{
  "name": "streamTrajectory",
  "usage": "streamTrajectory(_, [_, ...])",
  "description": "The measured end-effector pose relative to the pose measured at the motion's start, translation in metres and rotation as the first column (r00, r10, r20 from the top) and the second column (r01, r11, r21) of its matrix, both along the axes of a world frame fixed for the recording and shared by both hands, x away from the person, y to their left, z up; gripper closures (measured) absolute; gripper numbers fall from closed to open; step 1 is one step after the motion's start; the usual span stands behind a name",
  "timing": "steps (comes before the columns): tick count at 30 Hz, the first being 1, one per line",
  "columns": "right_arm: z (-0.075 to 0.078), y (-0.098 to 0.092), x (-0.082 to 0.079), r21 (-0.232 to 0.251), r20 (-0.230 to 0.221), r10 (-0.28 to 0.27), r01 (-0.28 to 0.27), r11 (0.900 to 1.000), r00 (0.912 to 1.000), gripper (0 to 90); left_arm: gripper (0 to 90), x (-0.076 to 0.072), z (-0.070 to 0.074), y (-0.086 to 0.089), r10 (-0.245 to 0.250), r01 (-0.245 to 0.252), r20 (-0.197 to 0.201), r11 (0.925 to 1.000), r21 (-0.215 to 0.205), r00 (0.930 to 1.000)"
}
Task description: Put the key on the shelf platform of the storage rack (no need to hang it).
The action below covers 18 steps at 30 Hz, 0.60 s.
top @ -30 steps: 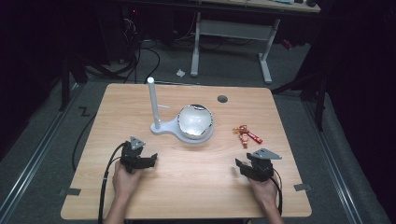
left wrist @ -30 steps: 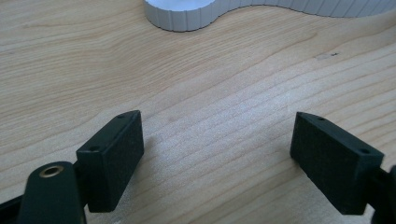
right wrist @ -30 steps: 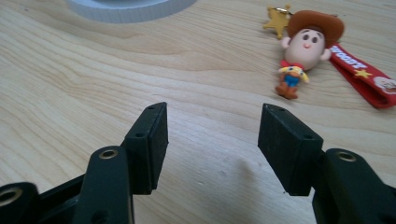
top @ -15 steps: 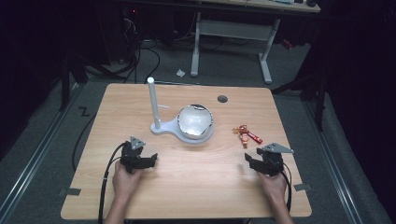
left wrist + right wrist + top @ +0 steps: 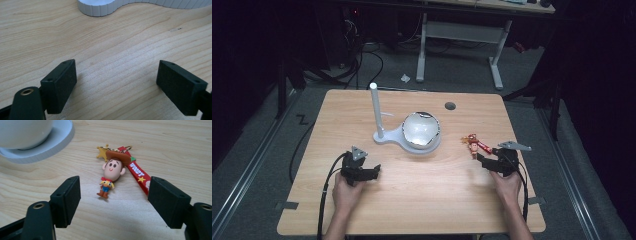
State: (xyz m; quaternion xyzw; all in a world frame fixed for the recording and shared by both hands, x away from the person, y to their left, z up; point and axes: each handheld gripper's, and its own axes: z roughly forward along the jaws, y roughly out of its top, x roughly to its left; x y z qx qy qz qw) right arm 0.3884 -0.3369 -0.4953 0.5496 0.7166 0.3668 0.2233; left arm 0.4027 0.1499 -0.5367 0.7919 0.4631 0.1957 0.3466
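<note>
Just ahead of my right hand-held gripper [image 5: 113,202]: Woody keychain [image 5: 112,170] | jaws spread, empty | next: advance, pinch figure | left hand-held gripper [image 5: 117,85] spread, idle.

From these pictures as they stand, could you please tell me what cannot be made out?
- White stand, left gripper view: top edge cuts it off, leaving a ribbed base.
- Bowl, right gripper view: top edge crops it; its inside is hidden.
- Red strap, right gripper view: its lower end goes behind the right tool.
- Keychain figure, high view: too small for detail.
</note>
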Motion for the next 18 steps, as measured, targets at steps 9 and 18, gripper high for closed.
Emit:
streamTrajectory(9, [-0.002,0.007,0.026,-0.049,-0.036,-0.009,0.008,0.999,0.9993,20.6,17.0,0.000,0.000,0.000,0.004,-0.004,0.001,1.0000,0.000,1.0000])
streamTrajectory(18, [-0.006,0.012,0.043,-0.078,-0.072,-0.010,0.004,0.997,0.9974,19.7,17.0,0.000,0.000,0.000,0.004,-0.004,0.001,1.0000,0.000,1.0000])
